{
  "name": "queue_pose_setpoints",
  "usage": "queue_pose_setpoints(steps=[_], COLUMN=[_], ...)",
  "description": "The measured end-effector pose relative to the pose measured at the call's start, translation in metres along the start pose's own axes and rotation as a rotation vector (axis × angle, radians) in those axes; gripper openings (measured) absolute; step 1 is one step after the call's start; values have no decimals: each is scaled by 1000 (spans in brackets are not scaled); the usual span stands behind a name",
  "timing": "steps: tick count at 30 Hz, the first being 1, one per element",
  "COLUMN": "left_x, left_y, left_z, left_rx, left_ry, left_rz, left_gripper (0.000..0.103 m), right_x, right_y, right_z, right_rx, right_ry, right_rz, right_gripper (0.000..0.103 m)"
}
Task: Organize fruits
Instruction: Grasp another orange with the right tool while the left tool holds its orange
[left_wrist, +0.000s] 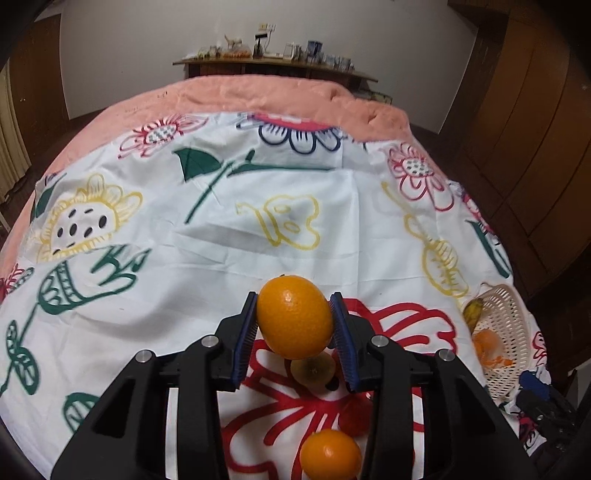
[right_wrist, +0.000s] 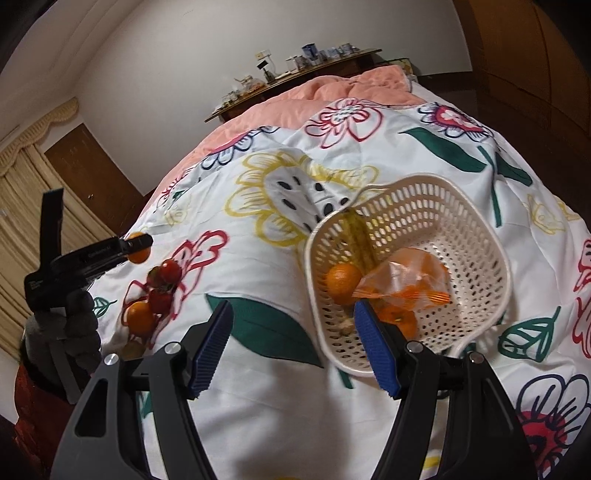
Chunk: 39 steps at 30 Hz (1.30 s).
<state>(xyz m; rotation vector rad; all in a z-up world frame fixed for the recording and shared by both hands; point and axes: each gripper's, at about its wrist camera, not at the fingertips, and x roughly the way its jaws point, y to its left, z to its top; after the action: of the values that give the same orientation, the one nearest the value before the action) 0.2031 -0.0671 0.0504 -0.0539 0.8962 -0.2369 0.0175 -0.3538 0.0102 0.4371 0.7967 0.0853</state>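
Note:
My left gripper (left_wrist: 294, 315) is shut on an orange (left_wrist: 294, 317) and holds it above the flowered bedsheet; it also shows at the far left of the right wrist view (right_wrist: 137, 246). Below it lie another orange (left_wrist: 330, 455), a red tomato (left_wrist: 355, 414) and a greenish fruit (left_wrist: 312, 369). My right gripper (right_wrist: 293, 334) is open and empty, its right finger at the near rim of the white basket (right_wrist: 476, 229). The basket holds a banana (right_wrist: 356, 236), an orange (right_wrist: 343, 278), a small orange (right_wrist: 397, 317) and an orange plastic bag (right_wrist: 406, 282).
The sheet (left_wrist: 207, 236) covers a bed with a pink blanket (left_wrist: 258, 92). A wooden headboard shelf (left_wrist: 273, 62) with small items stands at the far end. Wooden wardrobes (left_wrist: 535, 129) line the right side. Two tomatoes (right_wrist: 164, 284) and an orange (right_wrist: 139, 317) lie left of my right gripper.

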Motion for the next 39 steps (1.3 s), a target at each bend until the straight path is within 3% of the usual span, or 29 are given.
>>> queue_pose_setpoints(steps=[7, 19, 23, 29, 39], left_x=[-33, -74, -82, -90, -90], left_y=[8, 35, 46, 58, 69], left_z=[-4, -21, -25, -31, -36], left_rx=[6, -5, -17, -21, -36], left_ry=[-60, -138, -155, -167, -169], left_rz=[8, 1, -10, -24, -37], left_gripper=[40, 40, 40, 40, 40], right_x=[4, 35, 53, 77, 107], right_y=[41, 125, 147, 174, 185], right_z=[0, -9, -10, -16, -14], right_rx=[-78, -212, -243, -305, -325], right_ry=[24, 156, 231, 297, 356], right_rz=[45, 151, 179, 157, 107], right_gripper=[68, 68, 55, 51, 43])
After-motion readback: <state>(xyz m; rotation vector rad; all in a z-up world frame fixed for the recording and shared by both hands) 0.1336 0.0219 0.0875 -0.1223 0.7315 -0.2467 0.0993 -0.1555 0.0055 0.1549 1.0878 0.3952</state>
